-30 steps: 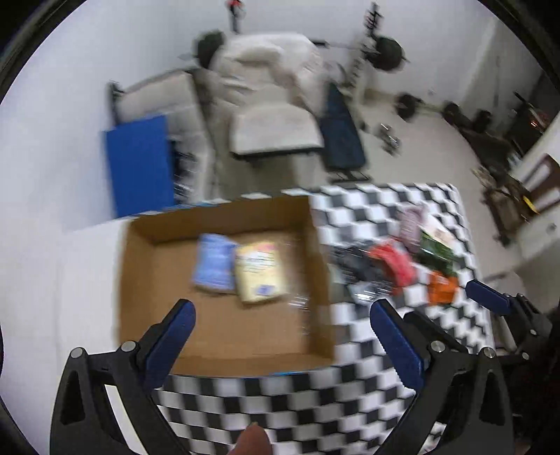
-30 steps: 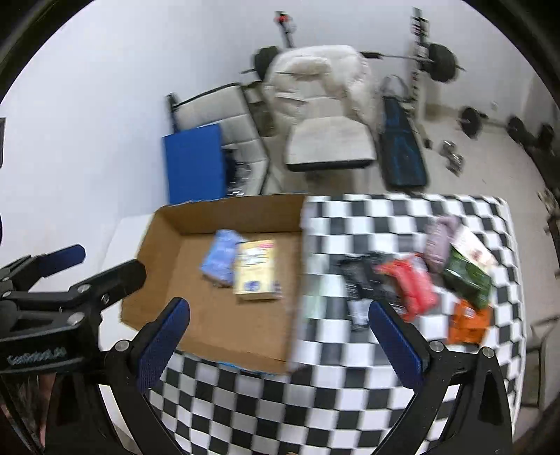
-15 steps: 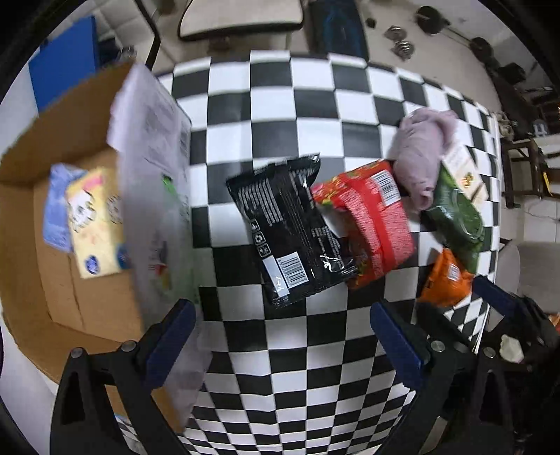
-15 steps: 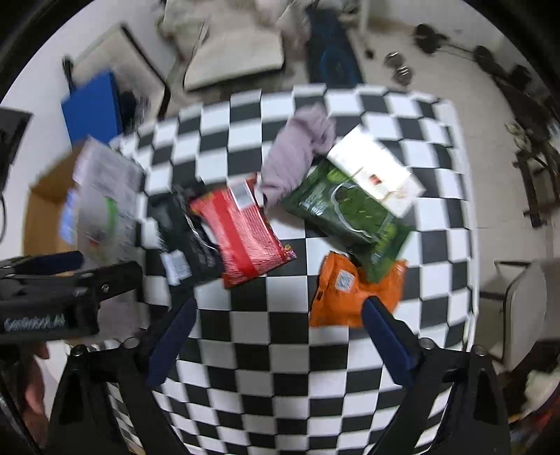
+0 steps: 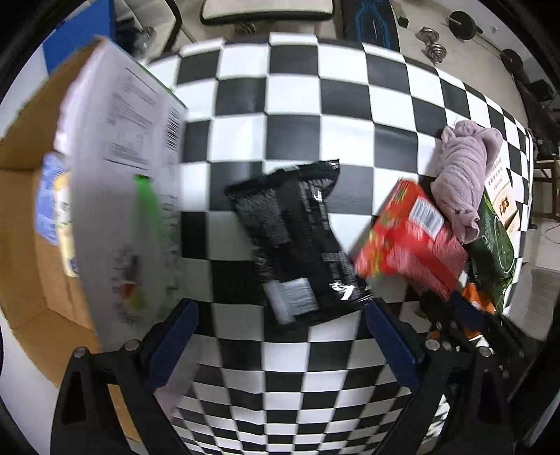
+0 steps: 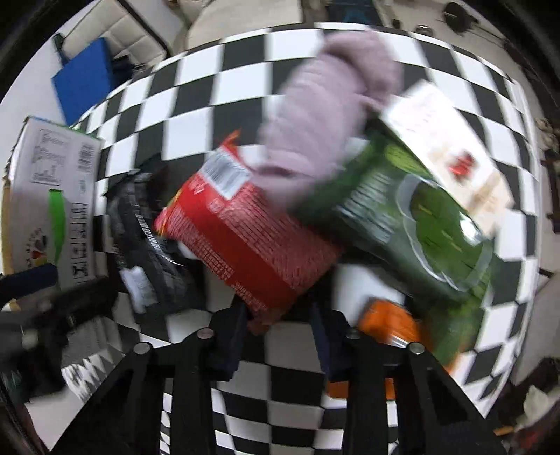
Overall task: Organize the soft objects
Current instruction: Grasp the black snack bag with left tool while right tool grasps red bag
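Note:
My right gripper (image 6: 280, 320) is shut on the near end of a red snack packet (image 6: 245, 241), which is raised off the checkered cloth (image 6: 297, 385); it also shows lifted in the left wrist view (image 5: 409, 241). My left gripper (image 5: 280, 336) is open and empty just in front of a black packet (image 5: 301, 238). A lilac soft cloth (image 5: 458, 175) lies at the right, also seen in the right wrist view (image 6: 325, 115). A green packet (image 6: 416, 217), an orange packet (image 6: 388, 322) and a white packet (image 6: 444, 143) lie beside it.
A cardboard box (image 5: 31, 252) stands at the left with a blue packet (image 5: 52, 199) inside; its white printed flap (image 5: 122, 196) stands up along the table side. A blue panel (image 6: 84, 77) and a beige chair (image 5: 266, 10) are beyond the table.
Both grippers dropped from above the box down to the packets. My right gripper closed on the red packet and lifted its end. My left gripper stayed open.

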`<state>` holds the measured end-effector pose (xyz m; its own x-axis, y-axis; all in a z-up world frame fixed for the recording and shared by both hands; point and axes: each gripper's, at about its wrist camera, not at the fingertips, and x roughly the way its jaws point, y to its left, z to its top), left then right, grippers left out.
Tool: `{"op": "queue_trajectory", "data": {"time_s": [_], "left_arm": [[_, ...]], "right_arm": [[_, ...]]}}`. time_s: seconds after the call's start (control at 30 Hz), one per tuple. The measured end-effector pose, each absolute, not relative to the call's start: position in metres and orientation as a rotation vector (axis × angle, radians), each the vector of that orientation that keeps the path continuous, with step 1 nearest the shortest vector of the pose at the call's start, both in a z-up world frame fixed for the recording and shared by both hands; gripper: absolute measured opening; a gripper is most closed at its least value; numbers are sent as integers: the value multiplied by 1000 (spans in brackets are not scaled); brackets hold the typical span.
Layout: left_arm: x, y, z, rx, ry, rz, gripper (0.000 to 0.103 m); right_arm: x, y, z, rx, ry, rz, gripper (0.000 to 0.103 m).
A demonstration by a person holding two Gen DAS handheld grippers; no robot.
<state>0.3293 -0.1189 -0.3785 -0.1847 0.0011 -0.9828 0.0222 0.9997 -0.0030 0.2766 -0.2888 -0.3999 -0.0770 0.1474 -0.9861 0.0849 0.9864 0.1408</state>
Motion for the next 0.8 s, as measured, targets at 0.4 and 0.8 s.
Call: {"op": "queue_trajectory", "data": {"time_s": [0.4, 0.8], "left_arm": [[350, -134, -437, 27, 1825, 74, 100], [333, -139, -424, -26, 1764, -1, 61]], "right_arm": [[248, -293, -352, -41, 1581, 166, 60], [303, -234, -382, -522, 1644, 519, 68]]}}
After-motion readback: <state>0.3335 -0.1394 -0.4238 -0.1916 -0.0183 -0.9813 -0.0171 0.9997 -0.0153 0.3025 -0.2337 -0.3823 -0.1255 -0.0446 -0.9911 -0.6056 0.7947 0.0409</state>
